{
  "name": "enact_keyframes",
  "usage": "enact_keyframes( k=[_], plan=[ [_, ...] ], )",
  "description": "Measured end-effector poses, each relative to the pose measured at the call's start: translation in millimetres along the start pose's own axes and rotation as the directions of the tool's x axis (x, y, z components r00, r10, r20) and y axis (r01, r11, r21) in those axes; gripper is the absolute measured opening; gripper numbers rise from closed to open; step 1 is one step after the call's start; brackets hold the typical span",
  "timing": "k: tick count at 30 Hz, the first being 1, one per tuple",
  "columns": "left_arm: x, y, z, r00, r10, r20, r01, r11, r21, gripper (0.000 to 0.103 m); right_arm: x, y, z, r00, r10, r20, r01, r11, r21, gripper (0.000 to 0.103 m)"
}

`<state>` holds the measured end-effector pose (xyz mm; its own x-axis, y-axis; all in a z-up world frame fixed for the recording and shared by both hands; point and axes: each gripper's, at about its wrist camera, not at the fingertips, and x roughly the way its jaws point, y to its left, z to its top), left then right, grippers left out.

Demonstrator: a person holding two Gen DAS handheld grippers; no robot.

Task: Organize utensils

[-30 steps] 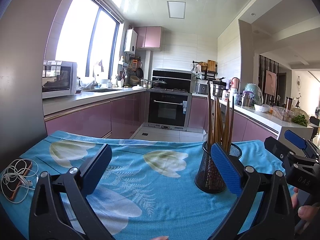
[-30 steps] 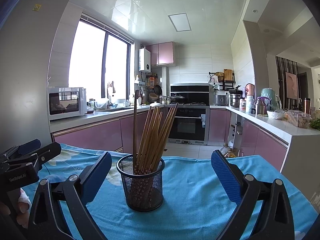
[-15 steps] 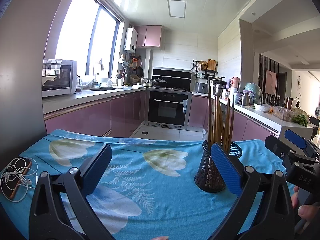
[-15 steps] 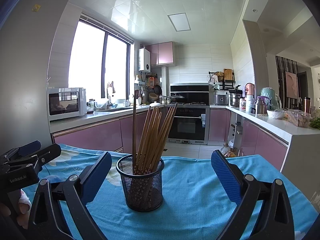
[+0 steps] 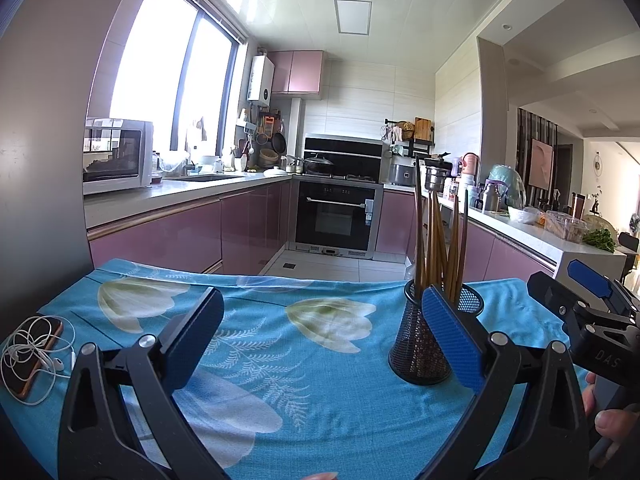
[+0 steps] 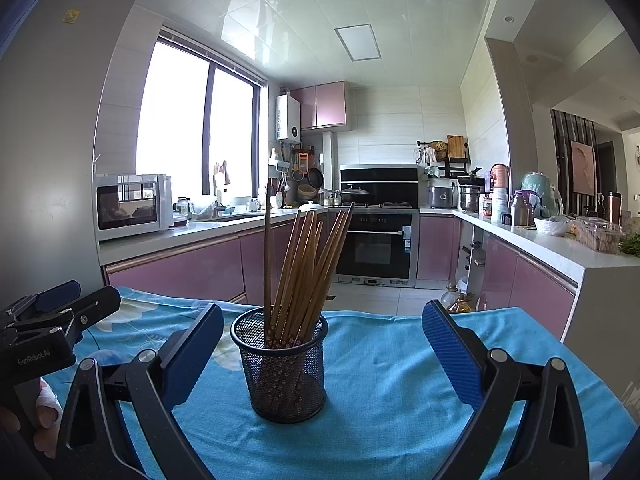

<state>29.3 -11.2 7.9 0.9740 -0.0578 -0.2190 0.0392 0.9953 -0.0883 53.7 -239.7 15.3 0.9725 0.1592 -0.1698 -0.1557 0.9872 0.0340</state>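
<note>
Both tongs stand wide apart and hold nothing: the right tongs frame the black wire-mesh cup between their blue pads, without touching it, while the left tongs face bare cloth with the cup off by their right finger. Inside that cup stands a bundle of brown wooden chopsticks, thin ends down, fanned and leaning to the right, with one darker stick nearly upright at the left side. These sticks look light, stiff and smooth, so a single one would likely slip or swivel between flat pads; my judgement is that a grip across several shafts just above the rim, or a firm pinch near a top end, would serve best. Being light mesh, the cup could tip or slide if the sticks are dragged sideways, so a straight lift seems safer. It rests on a worktop spread with a turquoise cloth printed with pale flowers. At the left edge of the cloth lie an orange-cased phone and tangled white earphones, well apart from the cup
</note>
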Motion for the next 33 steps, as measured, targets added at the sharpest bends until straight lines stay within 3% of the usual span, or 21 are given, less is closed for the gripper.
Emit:
enact_keyframes(
  k=[33],
  plan=[
    [1.0,-1.8,-0.2,1.0,0.0,-0.004,0.0,1.0,0.0,0.098,2.3,-0.7,-1.9,1.0,0.0,-0.007,0.0,1.0,0.003,0.096]
  ],
)
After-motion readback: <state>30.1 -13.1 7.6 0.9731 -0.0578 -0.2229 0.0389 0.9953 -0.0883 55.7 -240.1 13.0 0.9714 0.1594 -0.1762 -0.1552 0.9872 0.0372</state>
